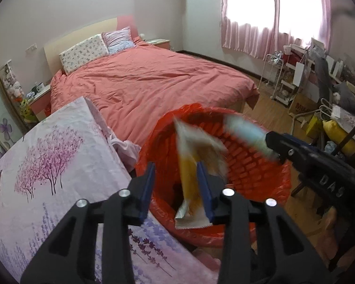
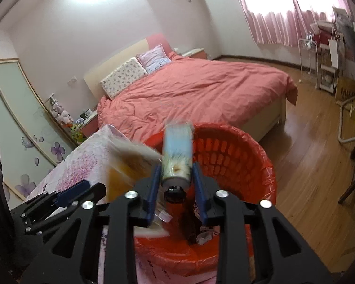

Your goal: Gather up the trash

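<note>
A red basket lined with a red bag stands on the floor beside a table; it also shows in the right wrist view. My left gripper is open above the basket; a yellow and white wrapper, blurred, hangs between its fingers against the right one. My right gripper is open over the basket with a blurred blue and white bottle, black cap toward me, between its fingers. The bottle and the wrapper each show in the other view.
A table with a floral purple cloth lies left of the basket. A bed with a red cover is behind it. Shelves, a chair and clutter stand on the right. Trash lies in the basket bottom.
</note>
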A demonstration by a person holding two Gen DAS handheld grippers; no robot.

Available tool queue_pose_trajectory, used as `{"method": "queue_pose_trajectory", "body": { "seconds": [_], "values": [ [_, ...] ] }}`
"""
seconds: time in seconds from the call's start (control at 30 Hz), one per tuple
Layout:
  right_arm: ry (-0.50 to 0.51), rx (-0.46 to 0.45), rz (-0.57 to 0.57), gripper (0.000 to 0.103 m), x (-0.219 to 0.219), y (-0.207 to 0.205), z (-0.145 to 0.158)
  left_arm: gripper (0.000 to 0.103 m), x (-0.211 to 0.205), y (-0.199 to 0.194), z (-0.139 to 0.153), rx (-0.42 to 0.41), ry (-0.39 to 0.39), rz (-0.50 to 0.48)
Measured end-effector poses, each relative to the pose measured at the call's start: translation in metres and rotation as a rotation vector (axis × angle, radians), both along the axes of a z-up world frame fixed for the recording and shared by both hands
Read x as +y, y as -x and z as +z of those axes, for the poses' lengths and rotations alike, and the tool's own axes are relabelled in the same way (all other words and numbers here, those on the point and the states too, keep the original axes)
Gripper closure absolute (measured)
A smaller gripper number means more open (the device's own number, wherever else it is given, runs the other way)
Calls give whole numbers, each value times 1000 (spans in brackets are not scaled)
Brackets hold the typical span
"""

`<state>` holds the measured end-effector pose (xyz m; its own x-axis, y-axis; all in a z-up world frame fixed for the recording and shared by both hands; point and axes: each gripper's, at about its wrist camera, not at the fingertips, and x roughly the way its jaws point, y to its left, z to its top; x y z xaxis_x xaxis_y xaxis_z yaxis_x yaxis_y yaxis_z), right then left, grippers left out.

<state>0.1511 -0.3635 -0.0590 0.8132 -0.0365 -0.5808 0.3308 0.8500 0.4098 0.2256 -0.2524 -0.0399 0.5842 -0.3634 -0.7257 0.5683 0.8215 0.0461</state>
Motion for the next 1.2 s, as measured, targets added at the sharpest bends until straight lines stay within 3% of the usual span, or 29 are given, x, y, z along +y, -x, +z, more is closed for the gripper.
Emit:
{"method": "queue_pose_trajectory", "body": {
  "seconds": [0.23, 0.33, 0.53, 0.7, 0.8, 1.1, 1.2],
  "values": [
    [80, -34, -39, 34, 10, 25, 14, 57, 44, -6, -1, 6, 9, 97],
    [140, -70, -59, 19, 15, 36, 27, 47, 66, 3, 12, -34, 28, 130],
    [297, -145, -134, 2, 53, 70, 61, 20, 122, 48, 47, -172, 70, 212],
    [497, -149, -200, 2, 98, 94, 73, 4, 169, 98, 63, -279, 81, 306],
    [563, -157, -205, 2, 119, 110, 73, 4, 191, 126, 64, -323, 79, 348],
    [552, -193, -184, 2, 148, 149, 64, 4, 246, 185, 55, -336, 160, 467],
    [559, -192, -174, 2, 153, 153, 61, 4, 255, 198, 49, -338, 152, 499]
  ]
}}
